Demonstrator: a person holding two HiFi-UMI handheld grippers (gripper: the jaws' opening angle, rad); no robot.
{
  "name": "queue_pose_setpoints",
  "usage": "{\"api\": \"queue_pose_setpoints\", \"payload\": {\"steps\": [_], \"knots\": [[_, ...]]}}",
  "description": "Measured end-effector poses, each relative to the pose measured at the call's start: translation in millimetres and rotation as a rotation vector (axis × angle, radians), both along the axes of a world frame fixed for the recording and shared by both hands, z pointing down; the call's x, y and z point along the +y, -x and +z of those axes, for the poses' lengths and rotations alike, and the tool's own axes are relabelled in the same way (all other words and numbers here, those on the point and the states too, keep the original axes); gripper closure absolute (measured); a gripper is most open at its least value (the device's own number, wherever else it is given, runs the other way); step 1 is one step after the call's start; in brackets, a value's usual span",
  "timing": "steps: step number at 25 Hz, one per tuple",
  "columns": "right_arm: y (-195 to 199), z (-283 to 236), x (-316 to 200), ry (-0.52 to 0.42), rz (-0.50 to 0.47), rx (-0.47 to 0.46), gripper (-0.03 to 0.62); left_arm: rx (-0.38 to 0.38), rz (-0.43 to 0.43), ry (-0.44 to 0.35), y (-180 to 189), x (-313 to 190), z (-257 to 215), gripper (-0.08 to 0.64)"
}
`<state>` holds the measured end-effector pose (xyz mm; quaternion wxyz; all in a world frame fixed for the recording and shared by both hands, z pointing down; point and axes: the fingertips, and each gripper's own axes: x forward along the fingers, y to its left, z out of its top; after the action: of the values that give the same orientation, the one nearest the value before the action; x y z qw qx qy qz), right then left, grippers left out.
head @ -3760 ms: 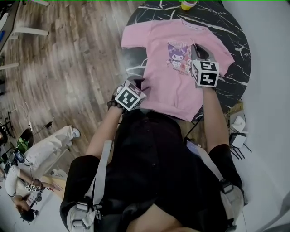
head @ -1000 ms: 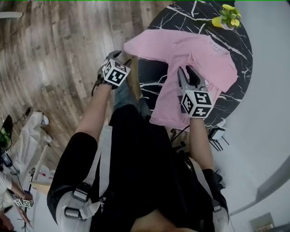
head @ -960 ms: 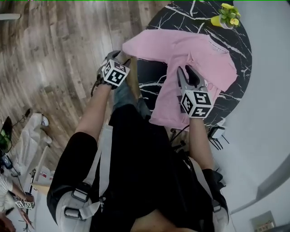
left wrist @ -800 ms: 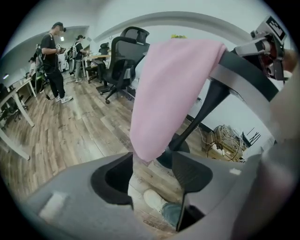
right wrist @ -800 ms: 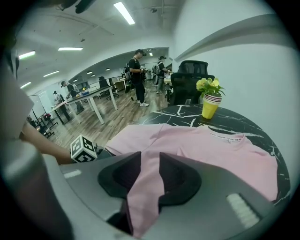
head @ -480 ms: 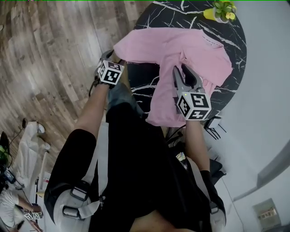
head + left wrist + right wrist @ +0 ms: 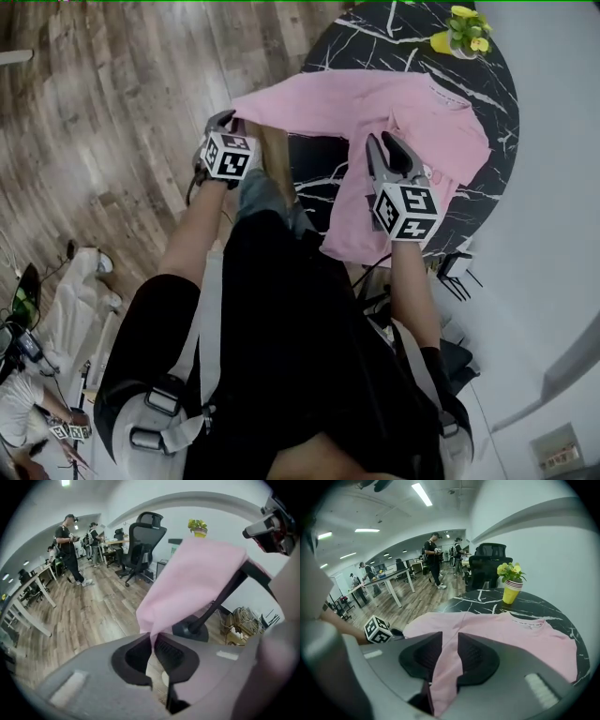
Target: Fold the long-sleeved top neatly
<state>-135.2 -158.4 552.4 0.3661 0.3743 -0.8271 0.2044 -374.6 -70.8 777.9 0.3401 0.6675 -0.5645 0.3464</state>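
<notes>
left gripper point(image 7: 152, 640): just closed, pinching top point(image 7: 366, 98) edge past table point(image 7: 361, 37) rim | right gripper point(image 7: 449, 654): narrow, just tightened on top fold above table

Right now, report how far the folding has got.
Done: little; the pink top lies open across the table, no finished fold visible. In hand: the left hand-held gripper is shut on a sleeve edge held out past the table's side, and the right hand-held gripper grips cloth in the body. Left: probably both sleeves in, then the body folded over.
</notes>
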Motion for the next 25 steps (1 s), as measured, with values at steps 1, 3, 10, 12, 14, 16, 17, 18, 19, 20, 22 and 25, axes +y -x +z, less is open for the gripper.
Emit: {"api": "queue_pose_setpoints", "payload": {"steps": [1, 3, 10, 12, 14, 16, 17, 18, 19, 20, 22, 25], "knots": [[5, -2, 1, -0.002, -0.004, -0.008, 0.482, -0.016, -0.010, -0.012, 10, 0, -11, 0.537], [14, -6, 4, -0.002, -0.016, -0.026, 0.485, -0.049, -0.018, -0.041, 29, -2, -35, 0.537], [21, -23, 11, -0.021, -0.011, -0.077, 0.489, -0.156, 0.002, -0.144, 53, -12, -117, 0.538], [17, -28, 12, -0.033, 0.007, -0.092, 0.490, -0.187, 0.018, -0.174, 55, -15, -138, 0.538], [12, -32, 11, -0.047, 0.033, -0.106, 0.491, -0.222, 0.033, -0.209, 56, -23, -159, 0.538], [2, -35, 11, -0.062, 0.064, -0.122, 0.491, -0.248, 0.047, -0.251, 53, -35, -179, 0.537], [-3, -38, 12, -0.070, 0.080, -0.129, 0.491, -0.257, 0.054, -0.274, 49, -41, -189, 0.537], [-10, -40, 13, -0.078, 0.096, -0.136, 0.491, -0.265, 0.063, -0.295, 45, -48, -199, 0.537], [-18, -42, 15, -0.084, 0.112, -0.143, 0.491, -0.271, 0.071, -0.314, 39, -55, -209, 0.537], [-28, -44, 16, -0.088, 0.129, -0.149, 0.491, -0.276, 0.081, -0.330, 31, -61, -218, 0.537], [-51, -46, 20, -0.092, 0.166, -0.157, 0.491, -0.278, 0.110, -0.358, 11, -73, -235, 0.537], [-90, -48, 24, -0.099, 0.216, -0.158, 0.491, -0.262, 0.145, -0.391, -27, -91, -253, 0.537]]}}
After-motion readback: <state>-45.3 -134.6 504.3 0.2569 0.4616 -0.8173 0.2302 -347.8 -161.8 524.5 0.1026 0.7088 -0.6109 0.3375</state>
